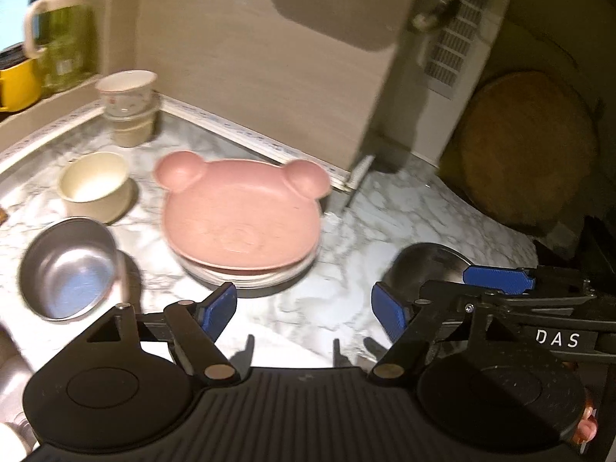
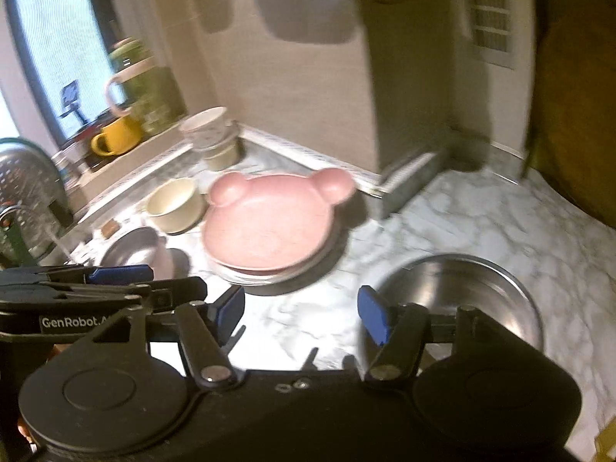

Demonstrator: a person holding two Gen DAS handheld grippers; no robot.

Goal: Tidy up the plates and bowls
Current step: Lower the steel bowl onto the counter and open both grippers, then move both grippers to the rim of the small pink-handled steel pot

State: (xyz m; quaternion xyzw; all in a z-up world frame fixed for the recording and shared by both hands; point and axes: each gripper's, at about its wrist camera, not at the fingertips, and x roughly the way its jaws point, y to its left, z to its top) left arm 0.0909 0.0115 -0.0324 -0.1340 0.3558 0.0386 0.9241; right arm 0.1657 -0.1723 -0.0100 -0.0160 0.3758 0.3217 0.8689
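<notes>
Marble-patterned and brightly lit, the desk runs into a tiled corner under a window sill crowded with a yellow mug and a green jug. At the middle sits the plate pile: a pink bear plate resting on white plates. Bowls are scattered around it. Two bowls are stacked in the corner, a cream bowl stands just in front of them, a small steel bowl lies nearer on the left, and a wide steel bowl sits apart on the right.

Both pairs of tongs hang above the desk with nothing in them. The left tongs are spread wide over bare marble just short of the plate pile; the right tongs are likewise released, with the wide steel bowl just beside the right-hand pad.

As I judge it, the plates are settled and the bowls come next. To do that well, I would take one bowl at a time by its rim, one pad inside and one outside, close firmly since steel is slippery, and lift straight before carrying. Nest like with like: small steel into wide steel, cream onto the corner stack. Lower gently so the corner stack does not topple, and keep the free tongs clear of the plates.
</notes>
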